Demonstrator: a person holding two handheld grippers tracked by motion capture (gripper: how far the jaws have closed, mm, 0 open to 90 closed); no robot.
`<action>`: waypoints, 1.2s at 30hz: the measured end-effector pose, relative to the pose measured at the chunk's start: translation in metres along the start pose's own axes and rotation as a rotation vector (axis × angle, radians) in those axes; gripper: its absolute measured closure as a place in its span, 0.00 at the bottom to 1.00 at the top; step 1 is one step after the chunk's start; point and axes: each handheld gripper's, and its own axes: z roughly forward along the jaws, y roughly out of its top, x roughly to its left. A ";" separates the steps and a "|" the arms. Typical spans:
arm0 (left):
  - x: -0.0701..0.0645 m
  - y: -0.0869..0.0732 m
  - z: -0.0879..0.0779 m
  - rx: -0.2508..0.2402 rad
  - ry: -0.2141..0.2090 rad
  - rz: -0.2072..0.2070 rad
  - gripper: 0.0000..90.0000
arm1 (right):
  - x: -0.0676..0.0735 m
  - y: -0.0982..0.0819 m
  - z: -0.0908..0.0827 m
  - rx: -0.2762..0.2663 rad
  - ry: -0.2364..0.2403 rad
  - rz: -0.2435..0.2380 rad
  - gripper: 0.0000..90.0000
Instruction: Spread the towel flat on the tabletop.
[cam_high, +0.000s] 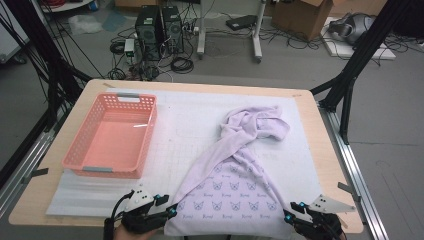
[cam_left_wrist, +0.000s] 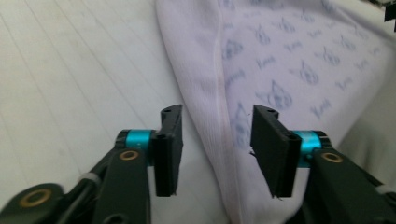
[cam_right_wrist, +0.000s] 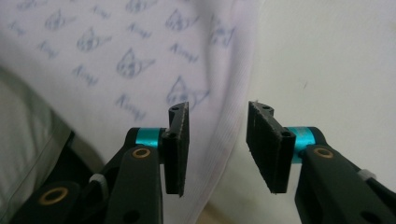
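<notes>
A pale lilac garment (cam_high: 235, 185) printed with small blue cat faces lies on the white mat, its near part spread flat and its far end bunched up (cam_high: 255, 125). My left gripper (cam_high: 167, 206) sits at the garment's near left corner, my right gripper (cam_high: 292, 211) at its near right corner. In the left gripper view the left gripper (cam_left_wrist: 217, 140) stands open, and the garment's (cam_left_wrist: 289, 70) ribbed hem runs between the jaws without being pinched. In the right gripper view the right gripper (cam_right_wrist: 217, 140) is open too, astride the garment's (cam_right_wrist: 116, 56) right edge.
A pink plastic basket (cam_high: 145, 130) with nothing in it stands on the left of the white mat (cam_high: 190, 120). The wooden table (cam_high: 320, 150) ends just beyond both grippers at the near edge. Computers, cables and boxes lie on the floor behind.
</notes>
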 end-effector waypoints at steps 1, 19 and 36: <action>0.002 0.003 0.003 -0.002 0.002 0.001 0.56 | -0.001 0.003 0.002 -0.009 -0.015 0.006 0.64; -0.009 0.011 0.030 0.091 -0.005 0.073 0.92 | -0.006 0.016 0.034 0.066 -0.003 -0.015 0.96; -0.014 0.031 0.036 -0.002 -0.073 0.103 0.57 | -0.006 0.012 0.005 -0.081 -0.028 0.011 0.68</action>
